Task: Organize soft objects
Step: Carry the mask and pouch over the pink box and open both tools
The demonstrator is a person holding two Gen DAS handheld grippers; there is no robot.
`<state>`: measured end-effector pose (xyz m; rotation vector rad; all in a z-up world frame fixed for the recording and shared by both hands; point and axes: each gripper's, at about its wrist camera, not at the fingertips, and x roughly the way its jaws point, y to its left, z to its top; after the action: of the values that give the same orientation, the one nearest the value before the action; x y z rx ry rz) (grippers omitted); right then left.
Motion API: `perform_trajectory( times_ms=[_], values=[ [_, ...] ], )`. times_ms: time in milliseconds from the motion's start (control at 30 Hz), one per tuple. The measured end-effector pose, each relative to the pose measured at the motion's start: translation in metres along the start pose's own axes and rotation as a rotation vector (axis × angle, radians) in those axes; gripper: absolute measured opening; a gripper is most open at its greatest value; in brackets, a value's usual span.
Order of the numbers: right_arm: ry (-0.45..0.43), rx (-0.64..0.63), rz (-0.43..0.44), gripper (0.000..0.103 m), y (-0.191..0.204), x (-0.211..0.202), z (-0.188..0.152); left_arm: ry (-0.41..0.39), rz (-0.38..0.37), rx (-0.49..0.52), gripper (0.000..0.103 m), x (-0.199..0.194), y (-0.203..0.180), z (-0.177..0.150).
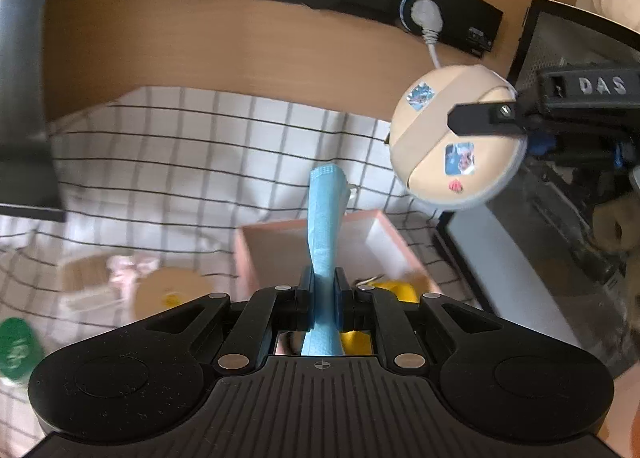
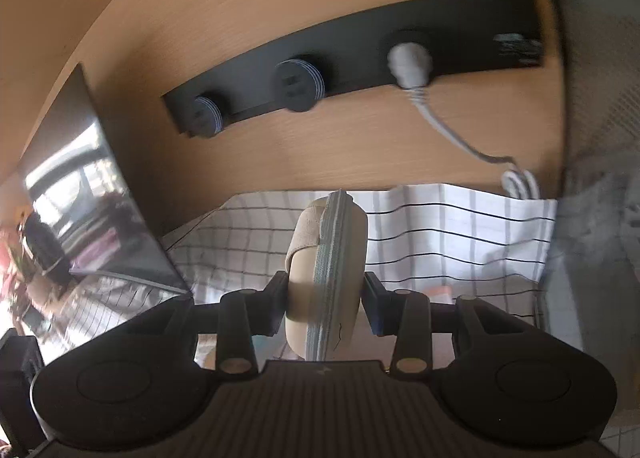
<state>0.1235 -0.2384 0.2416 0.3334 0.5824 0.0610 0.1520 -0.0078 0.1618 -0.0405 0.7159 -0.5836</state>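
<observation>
My left gripper (image 1: 323, 290) is shut on a light blue cloth (image 1: 325, 217) that stands up between its jaws, above a pink open box (image 1: 394, 242). A yellow soft item (image 1: 402, 290) lies in that box's near corner. At the right of the left wrist view, my right gripper (image 1: 456, 122) holds a round beige padded case (image 1: 454, 137) with stickers and a grey zip edge. In the right wrist view the same beige case (image 2: 326, 282) sits edge-on between the jaws of the right gripper (image 2: 326, 304), over the checked cloth (image 2: 460, 242).
A white checked tablecloth (image 1: 180, 161) covers the table. On its left lie a pale pink item (image 1: 128, 270), a round tan item (image 1: 172, 294) and a green object (image 1: 18, 346). A black socket strip (image 2: 360, 57) with a white plug (image 2: 410, 63) runs along the wooden wall. A dark screen (image 2: 80, 193) stands at the left.
</observation>
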Motion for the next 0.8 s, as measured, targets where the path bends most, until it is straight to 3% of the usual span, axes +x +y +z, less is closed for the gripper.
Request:
perform_trajectory(
  times_ms=[133, 233, 300, 400, 533, 667, 800],
  values=[
    [-0.034, 0.021, -0.025, 0.039, -0.017, 0.003, -0.009, -0.058, -0.016, -0.054, 0.012, 0.026, -0.008, 0.005],
    [-0.045, 0.069, -0.017, 0.039, -0.032, 0.014, -0.016, -0.06, -0.048, -0.081, 0.012, 0.048, -0.009, 0.008],
    [-0.055, 0.094, -0.023, 0.039, -0.042, 0.022, -0.017, -0.004, -0.075, -0.091, 0.012, 0.065, -0.011, 0.01],
    [-0.085, 0.101, -0.068, 0.039, -0.048, 0.03, -0.022, 0.13, -0.024, -0.088, 0.018, 0.098, -0.016, 0.011],
    [-0.093, 0.148, -0.075, 0.039, -0.062, 0.039, -0.033, 0.211, 0.05, -0.092, 0.021, 0.129, -0.013, 0.006],
    [-0.067, 0.198, -0.133, 0.039, -0.078, 0.054, -0.042, 0.294, 0.021, -0.047, 0.022, 0.151, -0.009, 0.002],
    [-0.057, 0.215, -0.133, 0.039, -0.082, 0.063, -0.048, 0.204, -0.052, -0.131, 0.022, 0.135, 0.001, 0.007]
  ],
)
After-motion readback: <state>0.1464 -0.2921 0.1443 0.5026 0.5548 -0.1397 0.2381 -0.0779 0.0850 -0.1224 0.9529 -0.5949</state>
